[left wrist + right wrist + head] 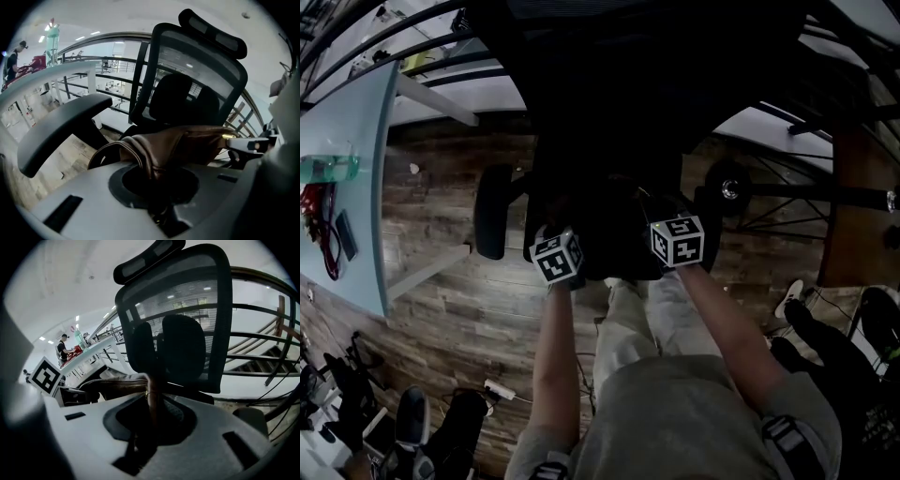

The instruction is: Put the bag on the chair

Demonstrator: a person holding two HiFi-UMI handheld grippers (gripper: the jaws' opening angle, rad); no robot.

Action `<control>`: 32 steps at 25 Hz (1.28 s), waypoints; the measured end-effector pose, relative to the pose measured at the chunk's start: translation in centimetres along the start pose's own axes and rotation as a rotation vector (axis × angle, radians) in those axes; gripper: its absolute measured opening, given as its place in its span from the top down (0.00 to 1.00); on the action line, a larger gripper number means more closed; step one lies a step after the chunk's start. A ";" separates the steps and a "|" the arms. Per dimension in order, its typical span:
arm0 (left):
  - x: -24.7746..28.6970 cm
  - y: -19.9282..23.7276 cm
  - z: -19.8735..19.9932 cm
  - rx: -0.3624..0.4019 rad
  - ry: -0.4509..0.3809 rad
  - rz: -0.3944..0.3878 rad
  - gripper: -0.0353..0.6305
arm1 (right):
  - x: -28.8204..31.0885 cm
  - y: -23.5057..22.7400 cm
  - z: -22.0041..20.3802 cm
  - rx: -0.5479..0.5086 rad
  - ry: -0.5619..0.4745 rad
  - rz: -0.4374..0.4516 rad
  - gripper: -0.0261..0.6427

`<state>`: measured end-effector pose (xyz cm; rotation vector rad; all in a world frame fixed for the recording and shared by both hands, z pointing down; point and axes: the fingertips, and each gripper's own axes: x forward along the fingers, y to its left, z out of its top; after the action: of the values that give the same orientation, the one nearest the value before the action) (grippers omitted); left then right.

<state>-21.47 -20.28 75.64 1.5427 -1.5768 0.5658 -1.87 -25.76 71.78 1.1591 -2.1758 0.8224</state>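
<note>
Brown bag (187,140) pinched in fingers of L gripper (157,183) & R gripper (151,423), by chair (197,70).

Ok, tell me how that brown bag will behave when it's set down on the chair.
Probably floppy: the brown bag bunches into folds where the left gripper pinches it. It looks like soft leather, so likely grippy and not fragile. It would probably slump on the chair rather than stand.

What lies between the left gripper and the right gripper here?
The brown leather bag stretches between them, pinched on either side in the jaws of the left gripper and right gripper; both gripper views show it.
</note>
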 end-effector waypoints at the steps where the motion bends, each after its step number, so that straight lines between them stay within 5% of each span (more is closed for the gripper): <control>1: 0.5 0.2 -0.4 0.002 0.012 0.006 0.90 | 0.4 -0.2 -0.4 0.003 0.009 -0.005 0.90; 16: 3.2 0.8 -2.8 0.051 0.079 0.091 0.87 | 2.9 -1.7 -2.4 0.027 0.059 -0.024 0.79; 24: 1.6 0.1 -1.3 0.009 -0.004 0.040 0.50 | 1.7 -2.3 -1.3 0.042 0.028 -0.032 0.57; 32: -1.2 -0.7 -0.1 0.000 -0.059 0.025 0.49 | -0.8 -1.8 0.5 0.040 -0.030 -0.050 0.56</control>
<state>-20.89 -19.64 74.59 1.5544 -1.6428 0.5388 0.01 -26.54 71.33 1.2478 -2.1542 0.8351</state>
